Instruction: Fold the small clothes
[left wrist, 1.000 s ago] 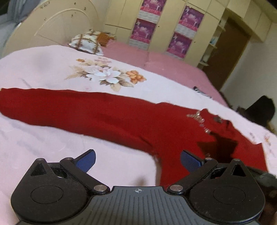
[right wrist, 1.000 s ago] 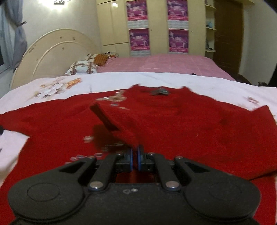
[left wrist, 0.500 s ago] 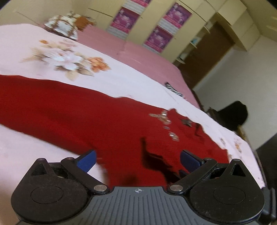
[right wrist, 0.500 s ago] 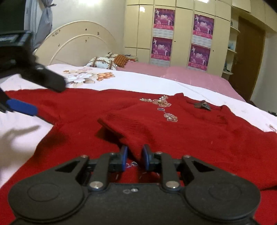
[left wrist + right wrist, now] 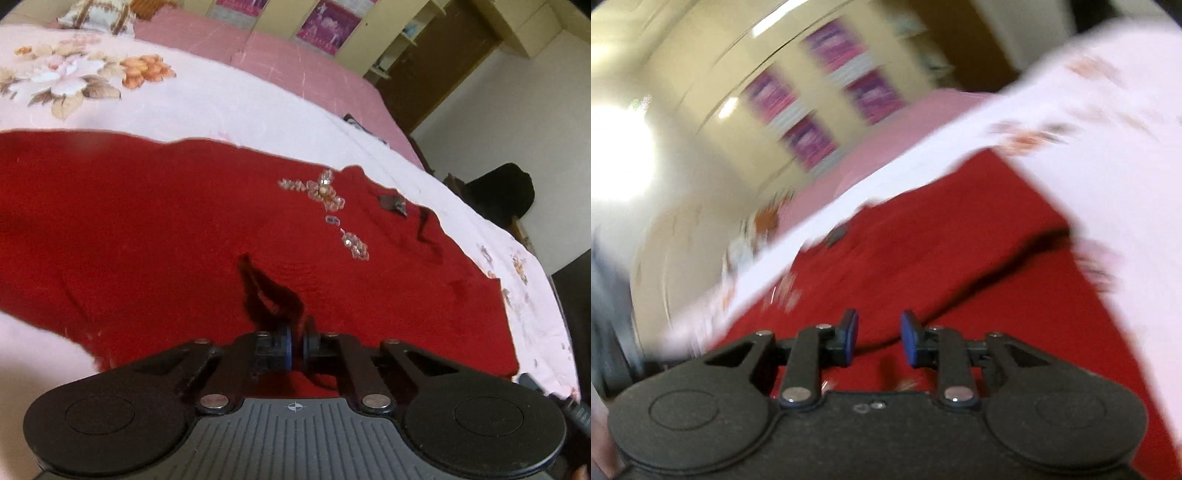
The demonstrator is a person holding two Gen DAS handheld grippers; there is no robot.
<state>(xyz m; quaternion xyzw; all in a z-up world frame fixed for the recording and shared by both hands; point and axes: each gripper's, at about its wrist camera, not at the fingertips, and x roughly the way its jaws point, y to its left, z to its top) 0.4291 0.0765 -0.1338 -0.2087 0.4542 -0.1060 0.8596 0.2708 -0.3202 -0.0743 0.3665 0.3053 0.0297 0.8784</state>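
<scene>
Left wrist view: the left gripper is pinching a ridge of the red sweater below its beaded flower, fingers nearly together. The right gripper, fingers part-open and empty after just opening, is swinging over the sweater; likely next, carrying the pinched fold across.

Red sweater lies flat — bare pink bedspread beyond, unobstructed.

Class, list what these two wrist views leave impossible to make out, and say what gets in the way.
- Left wrist view: the red sweater near hem, hidden behind the left gripper.
- Right wrist view: the wall posters, motion-blurred.
- Right wrist view: the sweater's beadwork, smeared by blur.
- Left wrist view: the dark item on the bed, too small.
</scene>
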